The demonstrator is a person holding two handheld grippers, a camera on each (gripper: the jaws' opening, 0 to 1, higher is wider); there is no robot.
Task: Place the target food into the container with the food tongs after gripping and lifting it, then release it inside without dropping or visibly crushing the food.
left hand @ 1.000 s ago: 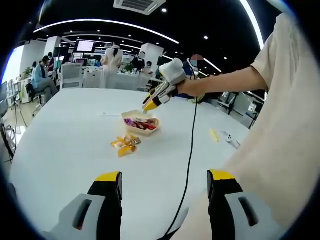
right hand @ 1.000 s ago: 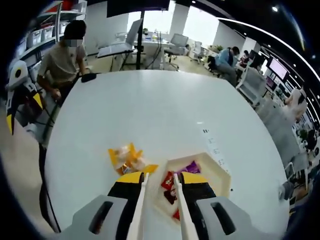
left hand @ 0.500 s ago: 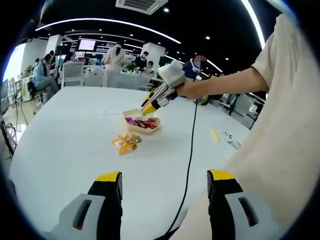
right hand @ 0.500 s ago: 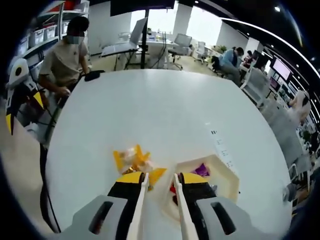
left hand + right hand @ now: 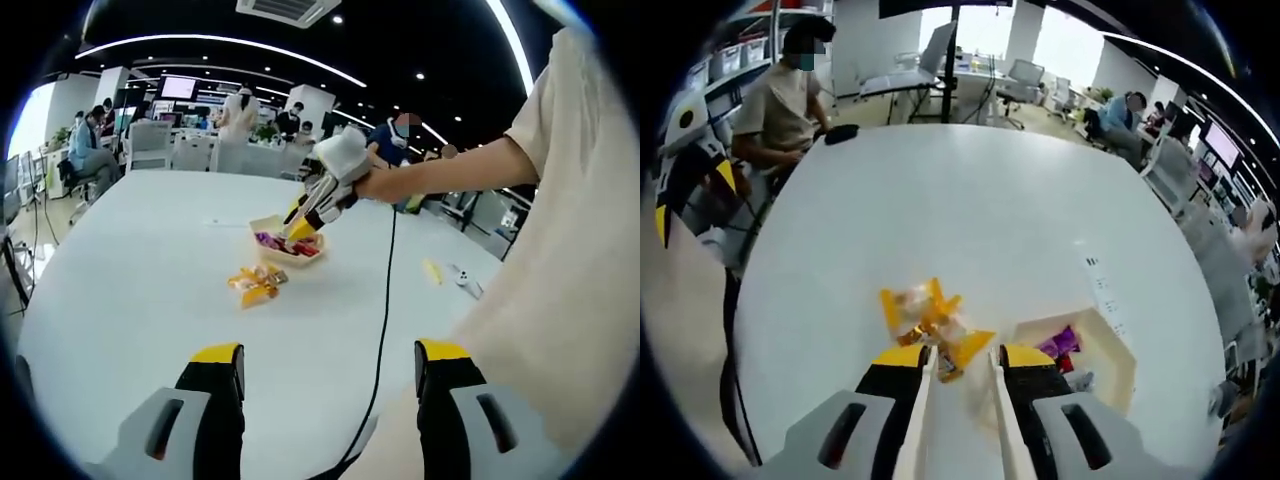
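Note:
A pile of orange snack packets [image 5: 923,312] lies on the white table, right in front of my right gripper [image 5: 953,355]. That gripper is shut on the food tongs [image 5: 916,400], whose two pale arms run along the inside of its jaws. One orange packet sits at the tong tips; whether it is pinched I cannot tell. The cream container [image 5: 1112,340] with purple and red packets is just to the right. In the left gripper view, the right gripper [image 5: 303,226] hangs low over the container [image 5: 262,225], with the orange packets [image 5: 257,284] nearer. My left gripper [image 5: 330,362] is open, holding nothing.
A black cable [image 5: 384,290] trails from the right gripper across the table [image 5: 940,190]. A small yellow item [image 5: 428,270] and a white one [image 5: 462,282] lie near the table's right edge. A person [image 5: 788,95] sits at the far side; others are at desks behind.
My right gripper has come down and shifted from above the container toward the orange packets, which now lie between its tong tips. The left gripper has hardly moved.

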